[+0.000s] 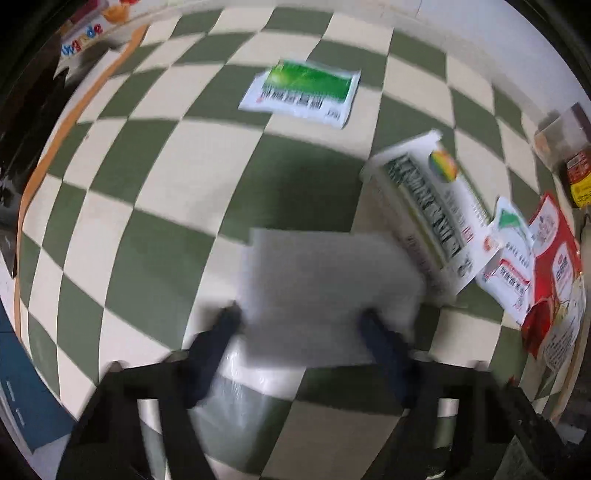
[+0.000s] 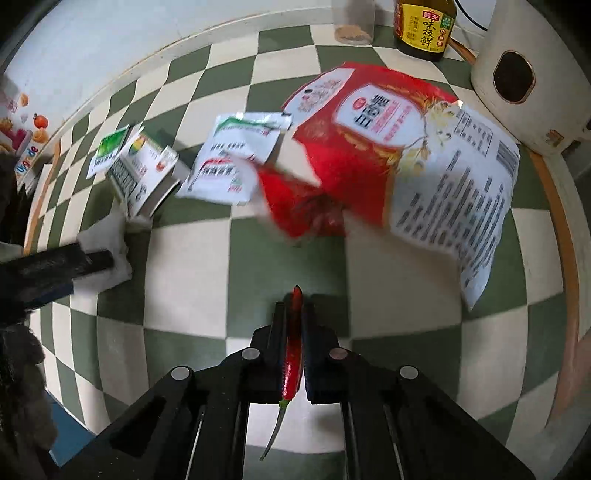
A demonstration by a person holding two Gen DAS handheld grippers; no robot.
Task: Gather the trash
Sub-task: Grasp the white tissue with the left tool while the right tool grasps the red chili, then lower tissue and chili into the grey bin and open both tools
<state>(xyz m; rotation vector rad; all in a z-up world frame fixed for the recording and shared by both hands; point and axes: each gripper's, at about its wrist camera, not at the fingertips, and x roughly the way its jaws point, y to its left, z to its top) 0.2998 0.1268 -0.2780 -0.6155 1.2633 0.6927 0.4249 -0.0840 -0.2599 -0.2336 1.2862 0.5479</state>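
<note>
My left gripper point(image 1: 299, 314) stands wide open over a white tissue point(image 1: 325, 291) that lies between its fingers on the green-and-cream checked table; it shows from the side in the right wrist view point(image 2: 74, 266). My right gripper point(image 2: 294, 306) is shut on a red chili pepper point(image 2: 292, 354) whose green stem hangs below. On the table lie a green-and-white sachet point(image 1: 301, 92), an open white medicine box point(image 1: 432, 206), a second white sachet point(image 2: 236, 158) and a large torn red-and-white bag point(image 2: 399, 158).
A soy sauce bottle point(image 2: 424, 26), a glass jar point(image 2: 354, 22) and a cream rice cooker point(image 2: 524, 77) stand at the table's far right. A colourful carton point(image 1: 88, 33) is at the far left. The table's wooden rim point(image 2: 565, 236) curves along the right.
</note>
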